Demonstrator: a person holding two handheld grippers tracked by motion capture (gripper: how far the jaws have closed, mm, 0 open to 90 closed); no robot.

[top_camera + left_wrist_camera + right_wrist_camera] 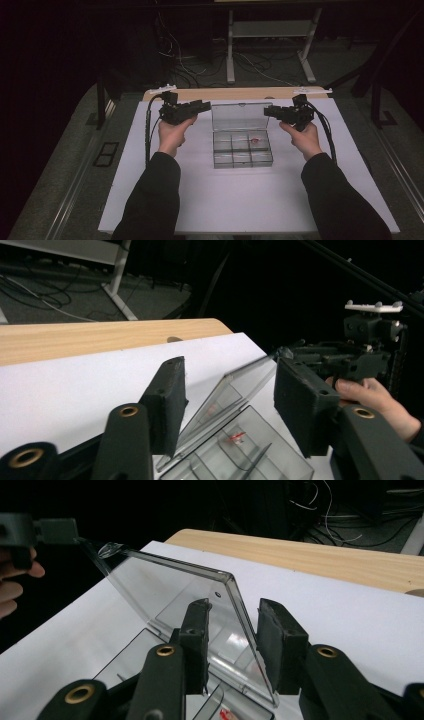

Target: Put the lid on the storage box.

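Left gripper hovers by the raised lid of the clear compartment box mid-table, seen from above. Its own view shows jaws parted, gripping nothing. Right gripper straddles the lid's edge, pads apart, not pressing. No readable writing anywhere.

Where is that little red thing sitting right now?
In the high view the little red thing lies in the back right compartment of the clear box, mid-table on the white sheet, just below the raised lid.
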